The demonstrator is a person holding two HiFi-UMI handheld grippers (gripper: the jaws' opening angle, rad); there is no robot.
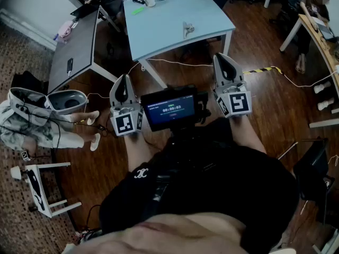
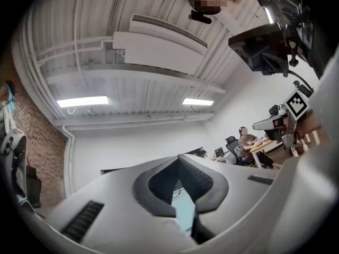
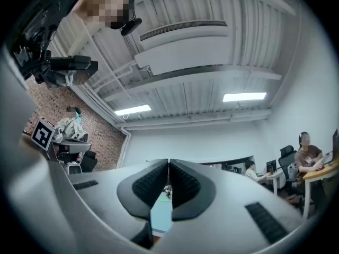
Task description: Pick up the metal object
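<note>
The small silvery metal object [image 1: 188,29] lay on the rectangular light blue table [image 1: 159,25], toward its right edge as the head view showed it. Its long axis seemed to run roughly away from the person, but it was too small to tell which end pointed where. Well short of it, the left gripper [image 1: 125,79] and right gripper [image 1: 224,58] were held level with each other on either side of a small dark screen [image 1: 172,110]. Both noses were tipped slightly upward toward the table, and each had its jaws brought together on nothing.
</note>
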